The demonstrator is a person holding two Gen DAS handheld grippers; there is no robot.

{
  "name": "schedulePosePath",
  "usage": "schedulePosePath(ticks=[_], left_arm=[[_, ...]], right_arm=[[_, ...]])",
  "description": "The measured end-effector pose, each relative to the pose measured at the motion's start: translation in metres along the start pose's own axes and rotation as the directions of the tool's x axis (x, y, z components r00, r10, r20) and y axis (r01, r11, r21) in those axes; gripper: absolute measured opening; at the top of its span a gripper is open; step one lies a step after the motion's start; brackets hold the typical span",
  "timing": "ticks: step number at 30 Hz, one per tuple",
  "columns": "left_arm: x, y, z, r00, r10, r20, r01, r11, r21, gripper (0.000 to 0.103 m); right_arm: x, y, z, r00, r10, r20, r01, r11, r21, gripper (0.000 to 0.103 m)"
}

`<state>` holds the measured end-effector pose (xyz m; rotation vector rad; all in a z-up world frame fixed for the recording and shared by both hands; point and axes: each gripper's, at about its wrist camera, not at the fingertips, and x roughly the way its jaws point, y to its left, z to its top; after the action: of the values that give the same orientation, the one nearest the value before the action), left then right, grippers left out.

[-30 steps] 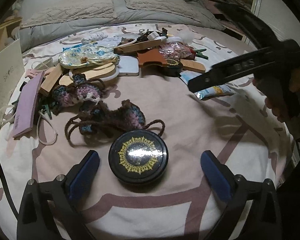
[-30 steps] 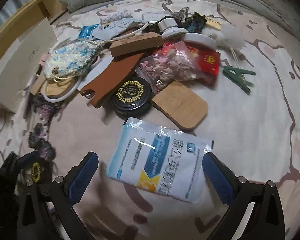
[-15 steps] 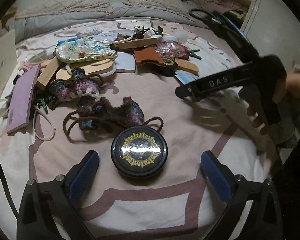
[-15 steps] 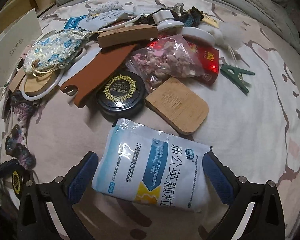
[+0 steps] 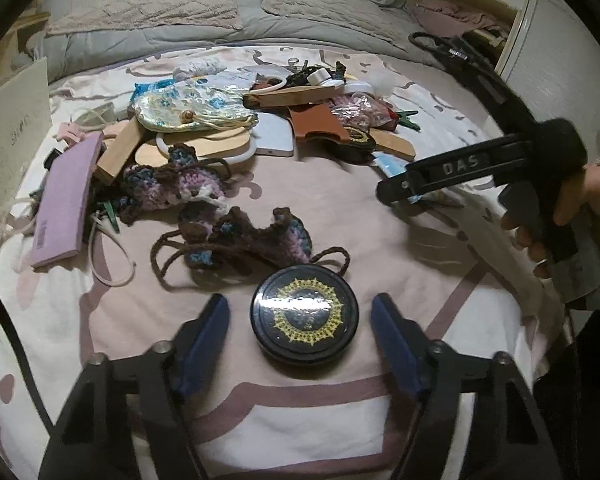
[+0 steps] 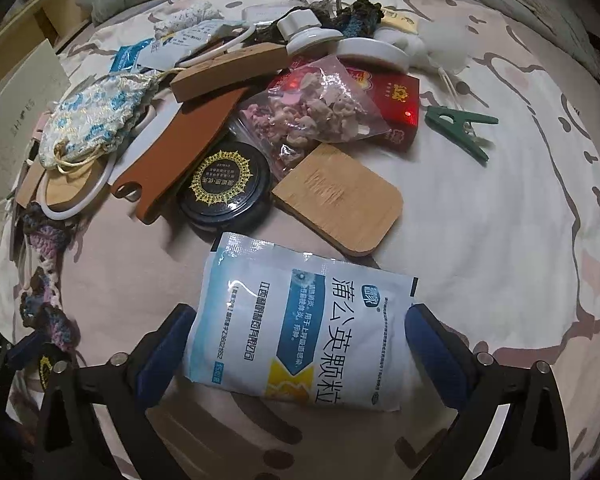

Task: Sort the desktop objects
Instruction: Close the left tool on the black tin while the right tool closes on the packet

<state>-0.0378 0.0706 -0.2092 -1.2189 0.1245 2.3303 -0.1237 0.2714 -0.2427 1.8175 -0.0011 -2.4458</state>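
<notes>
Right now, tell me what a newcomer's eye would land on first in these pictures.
First, the round black tin with a gold sunburst lid, lying on the bedspread between the closing jaws of the left gripper, pads not yet touching. Next, the blue-and-white sachet between the right gripper's fingers. Behind both lies a heap of clutter, with a crocheted pouch nearest the tin.
</notes>
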Motion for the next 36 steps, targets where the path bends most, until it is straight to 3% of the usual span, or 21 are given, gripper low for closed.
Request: schedulePosePath(ticks=[7, 9, 12, 14, 18, 20, 26, 36], left_arm=[[-0.002, -0.006, 0.001, 1.0, 0.015, 0.001, -0.015, 0.998, 0.054, 0.05], [-0.002, -0.007, 0.001, 1.0, 0.014, 0.001, -0.014, 0.998, 0.056, 0.05], [-0.002, -0.006, 0.002, 1.0, 0.011, 0.0, -0.011, 0.999, 0.052, 0.05], [-0.003, -0.006, 0.002, 1.0, 0.012, 0.0, -0.012, 0.998, 0.054, 0.05], [-0.003, -0.005, 0.002, 1.0, 0.01, -0.002, -0.01, 0.999, 0.048, 0.05], [-0.001, -0.006, 0.003, 1.0, 0.01, -0.003, -0.01, 0.999, 0.046, 0.05], [0.0, -0.006, 0.004, 1.0, 0.013, -0.005, -0.012, 0.999, 0.047, 0.05], [0.001, -0.008, 0.006, 1.0, 0.024, -0.004, -0.024, 0.997, 0.068, 0.05]], right_arm=[[-0.004, -0.011, 0.004, 1.0, 0.031, 0.001, -0.031, 0.998, 0.05, 0.095], [-0.007, -0.006, -0.001, 0.999, 0.031, 0.009, -0.031, 0.999, 0.038, 0.088], [-0.011, -0.003, 0.0, 0.999, 0.037, 0.018, -0.037, 0.999, 0.017, 0.088], [-0.01, -0.003, 0.001, 0.998, 0.056, 0.019, -0.057, 0.998, 0.033, 0.088], [-0.004, -0.002, 0.009, 0.992, 0.126, 0.027, -0.128, 0.987, 0.095, 0.103], [-0.003, -0.005, 0.012, 0.989, 0.146, 0.024, -0.147, 0.979, 0.138, 0.103], [0.001, -0.011, 0.013, 0.994, 0.105, 0.003, -0.103, 0.977, 0.187, 0.103], [0.01, 0.008, 0.015, 1.0, 0.0, -0.024, 0.003, 0.996, 0.086, 0.1]])
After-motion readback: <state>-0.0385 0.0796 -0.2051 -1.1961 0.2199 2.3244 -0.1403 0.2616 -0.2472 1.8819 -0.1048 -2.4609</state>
